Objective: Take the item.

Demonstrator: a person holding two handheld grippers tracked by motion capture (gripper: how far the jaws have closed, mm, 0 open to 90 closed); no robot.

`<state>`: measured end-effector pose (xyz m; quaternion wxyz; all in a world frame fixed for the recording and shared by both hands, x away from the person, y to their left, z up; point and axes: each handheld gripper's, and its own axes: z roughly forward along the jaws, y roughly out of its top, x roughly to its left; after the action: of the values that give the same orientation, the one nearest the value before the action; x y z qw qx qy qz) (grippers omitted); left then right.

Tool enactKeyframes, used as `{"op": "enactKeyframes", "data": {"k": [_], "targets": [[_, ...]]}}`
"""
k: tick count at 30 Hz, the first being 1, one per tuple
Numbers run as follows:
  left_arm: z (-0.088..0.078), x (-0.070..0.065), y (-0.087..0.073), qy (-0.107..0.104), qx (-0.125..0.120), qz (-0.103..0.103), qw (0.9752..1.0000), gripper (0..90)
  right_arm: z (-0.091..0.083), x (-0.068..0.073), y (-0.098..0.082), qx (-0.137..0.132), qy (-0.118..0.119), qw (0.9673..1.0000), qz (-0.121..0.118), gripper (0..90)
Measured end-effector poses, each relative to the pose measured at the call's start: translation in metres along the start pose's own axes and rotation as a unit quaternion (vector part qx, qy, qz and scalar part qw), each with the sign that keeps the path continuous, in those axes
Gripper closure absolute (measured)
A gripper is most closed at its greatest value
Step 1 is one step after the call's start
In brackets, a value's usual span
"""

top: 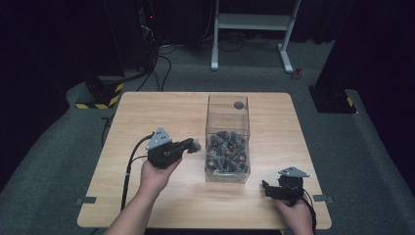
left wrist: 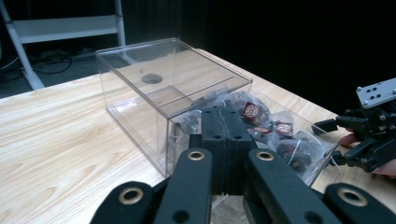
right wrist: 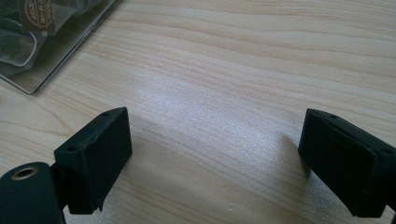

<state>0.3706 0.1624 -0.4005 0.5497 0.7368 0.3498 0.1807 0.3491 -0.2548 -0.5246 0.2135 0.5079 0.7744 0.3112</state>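
A clear plastic box stands open-topped at the middle of the wooden table, and several clear sachets with dark contents and red labels lie in its near half. My left gripper hovers level just left of the box, pointing at its side. Its jaws are pressed together, and a small greyish sachet shows at their tips. In the left gripper view the shut jaws cover part of the box wall. My right gripper rests open near the box's front right corner, with bare wood between its pads.
The table's front edge runs close below both hands. A corner of the box lies up and to the left in the right gripper view. Cables trail off the table's left side. A white desk frame stands on the floor behind.
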Motion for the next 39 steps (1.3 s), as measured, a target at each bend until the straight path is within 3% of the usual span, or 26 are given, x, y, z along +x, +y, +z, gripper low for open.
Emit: {"op": "enactKeyframes", "data": {"k": [17, 39], "targets": [[-0.036, 0.03, -0.006, 0.043, -0.01, -0.008, 0.999, 89.9, 0.0, 0.001, 0.0, -0.001, -0.001, 1.0, 0.004, 9.5], [-0.074, 0.063, -0.019, 0.093, -0.016, -0.027, 0.9952, 89.9, 0.0, 0.001, 0.0, 0.0, -0.002, 1.0, 0.006, 9.7]]}}
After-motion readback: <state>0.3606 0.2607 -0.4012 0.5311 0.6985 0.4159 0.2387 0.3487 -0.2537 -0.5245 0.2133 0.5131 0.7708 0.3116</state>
